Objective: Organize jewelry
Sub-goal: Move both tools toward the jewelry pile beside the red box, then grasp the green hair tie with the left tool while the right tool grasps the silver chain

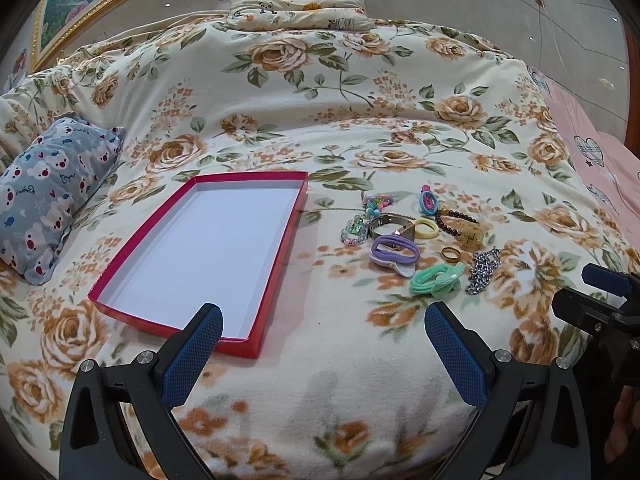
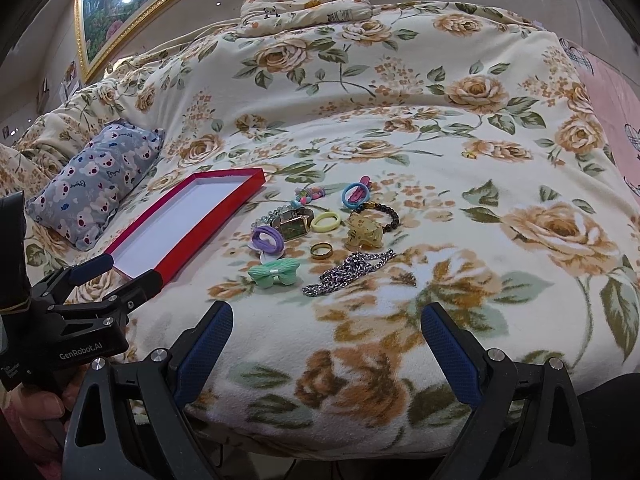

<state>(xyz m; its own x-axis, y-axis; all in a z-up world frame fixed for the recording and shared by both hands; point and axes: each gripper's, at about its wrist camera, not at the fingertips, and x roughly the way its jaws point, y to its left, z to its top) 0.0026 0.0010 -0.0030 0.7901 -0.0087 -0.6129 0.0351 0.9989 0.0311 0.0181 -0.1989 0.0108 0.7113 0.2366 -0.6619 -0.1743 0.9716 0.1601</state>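
On the bed: a cream blanket printed with tan roses (image 1: pixel 320 128) serves as the work surface.
Box: a shallow red cardboard tray with a white inside (image 1: pixel 200 252) lies empty on the left, open side up, likely waiting to receive the pieces.
Jewelry: a loose cluster just right of the tray, none of it in the tray yet.
Pieces: a silver metal chain (image 2: pixel 348 272), a gold ring (image 2: pixel 321 250), a mint fabric bow (image 2: pixel 274 273), a purple hair tie (image 2: pixel 267 238), a square-faced gold watch (image 2: pixel 294 226), a yellow hair loop (image 2: pixel 325 221), a dark bead bracelet (image 2: pixel 380 214).
Left gripper (image 1: pixel 322 326): spread wide, holding nothing, hovering near the tray's near corner.
Right gripper (image 2: pixel 326 324): also spread and empty, facing the chain, probably because that piece lies nearest.
Stage: sorting appears not yet begun.
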